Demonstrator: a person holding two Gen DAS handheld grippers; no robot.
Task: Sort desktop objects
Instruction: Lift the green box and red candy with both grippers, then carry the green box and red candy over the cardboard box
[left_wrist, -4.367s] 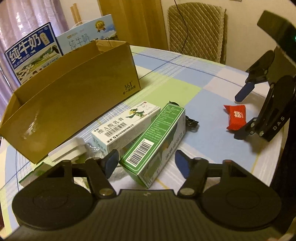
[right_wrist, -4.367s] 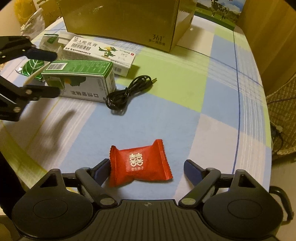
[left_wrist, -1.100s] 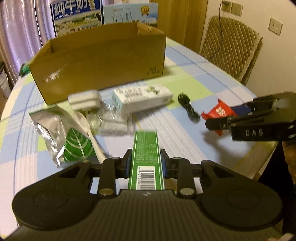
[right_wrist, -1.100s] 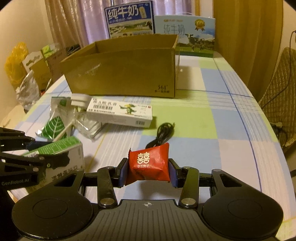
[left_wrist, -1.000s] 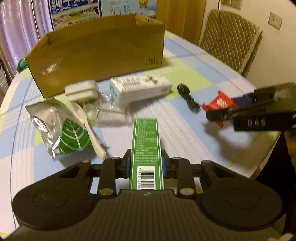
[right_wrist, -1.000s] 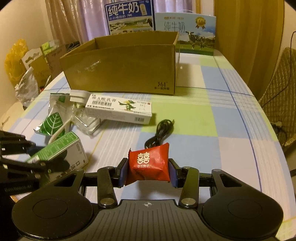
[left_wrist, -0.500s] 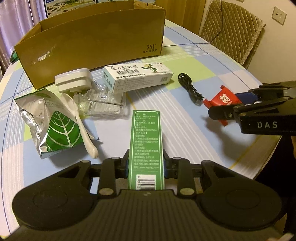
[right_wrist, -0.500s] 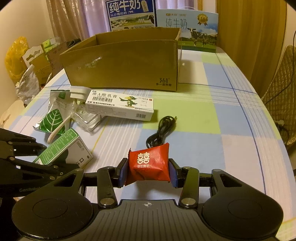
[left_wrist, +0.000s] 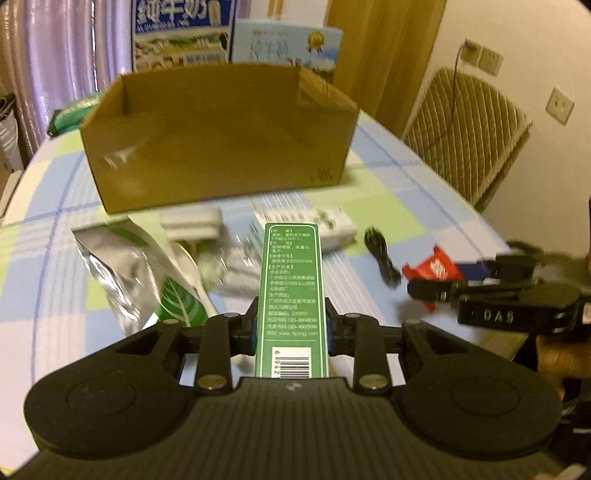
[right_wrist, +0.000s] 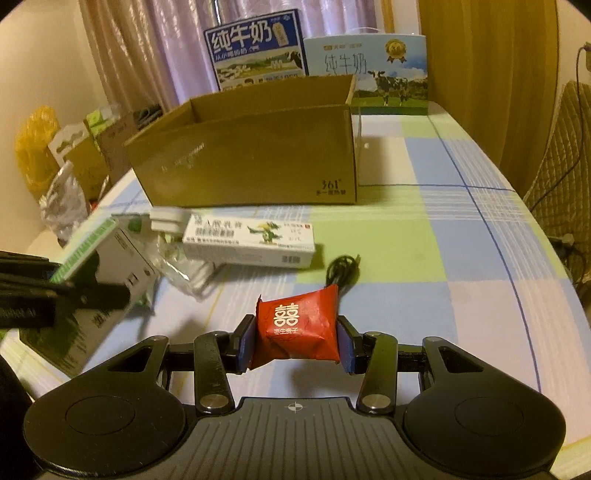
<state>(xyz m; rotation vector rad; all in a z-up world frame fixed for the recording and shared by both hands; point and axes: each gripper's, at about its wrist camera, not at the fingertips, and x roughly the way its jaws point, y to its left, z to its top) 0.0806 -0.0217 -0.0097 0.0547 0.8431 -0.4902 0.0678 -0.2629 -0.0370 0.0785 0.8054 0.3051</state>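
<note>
A green carton (left_wrist: 291, 295) (barcode end nearest) is clamped lengthwise in the left tongs (left_wrist: 291, 328), pointed toward the cardboard box (left_wrist: 221, 140).

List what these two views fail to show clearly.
- Inside of the cardboard box: in both views its front wall hides the floor, so any contents are unseen.
- Clear wrapper pile: motion-blurred in the left wrist view, so the items cannot be told.
- Green box: its barcode end is cut off by the left gripper body.
- Black cable: partly behind the red candy in the right gripper.
</note>
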